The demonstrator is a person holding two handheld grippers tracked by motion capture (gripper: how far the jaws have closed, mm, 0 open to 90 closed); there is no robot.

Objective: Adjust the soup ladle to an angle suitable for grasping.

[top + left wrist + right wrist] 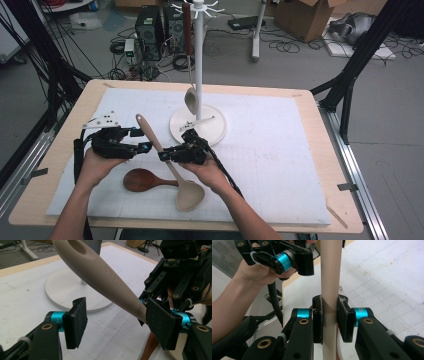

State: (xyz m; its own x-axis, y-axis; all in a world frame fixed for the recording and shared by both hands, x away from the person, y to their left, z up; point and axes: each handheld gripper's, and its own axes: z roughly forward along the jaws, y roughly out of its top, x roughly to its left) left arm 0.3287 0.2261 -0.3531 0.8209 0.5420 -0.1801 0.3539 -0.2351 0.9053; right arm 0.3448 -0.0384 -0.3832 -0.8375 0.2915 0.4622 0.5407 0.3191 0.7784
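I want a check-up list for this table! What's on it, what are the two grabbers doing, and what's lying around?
Surface: wooden table under a white gridded mat.
Job's things: beige ladle, handle lifted and tilted; white hanging stand with one ladle hung on it.
Clutter: brown wooden spoon lying flat on the mat.
Grippers: right gripper clamped on the beige ladle's handle; left gripper open around that handle, one pad at it, the other apart.
Cables: black cable trailing from the right gripper; loose wires on the floor.
Surroundings: computer towers, cardboard box.
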